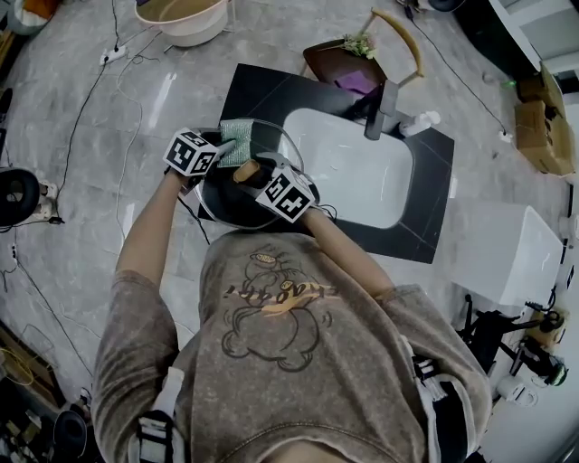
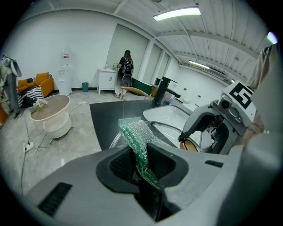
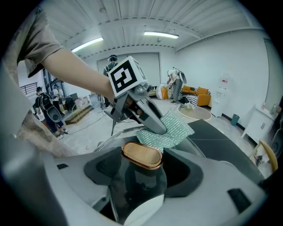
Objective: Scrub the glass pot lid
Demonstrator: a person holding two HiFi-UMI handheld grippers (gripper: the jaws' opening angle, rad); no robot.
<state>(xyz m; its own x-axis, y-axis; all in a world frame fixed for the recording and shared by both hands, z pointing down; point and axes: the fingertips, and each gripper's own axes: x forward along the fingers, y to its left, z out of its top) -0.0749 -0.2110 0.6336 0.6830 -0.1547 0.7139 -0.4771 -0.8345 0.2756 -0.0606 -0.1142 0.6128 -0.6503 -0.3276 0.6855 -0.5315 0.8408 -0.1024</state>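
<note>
The glass pot lid [image 1: 271, 143] stands tilted over the black counter's left part, its wooden knob [image 1: 246, 172] toward me. My right gripper [image 1: 262, 176] is shut on that knob [image 3: 141, 154]; the lid's glass [image 3: 132, 132] spreads out ahead of its jaws. My left gripper [image 1: 222, 149] is shut on a green scouring cloth [image 1: 237, 140], which it presses flat on the lid's upper left face. In the left gripper view the cloth [image 2: 140, 143] runs up from between the jaws. In the right gripper view it lies as a green patch [image 3: 170, 130] under the left gripper [image 3: 157, 126].
A white sink basin [image 1: 357, 172] with a dark faucet [image 1: 382, 108] lies right of the lid in the black counter [image 1: 258, 90]. A white bottle [image 1: 418, 122] lies by the faucet. A round white tub [image 1: 181, 18] and cables [image 1: 109, 81] are on the floor behind.
</note>
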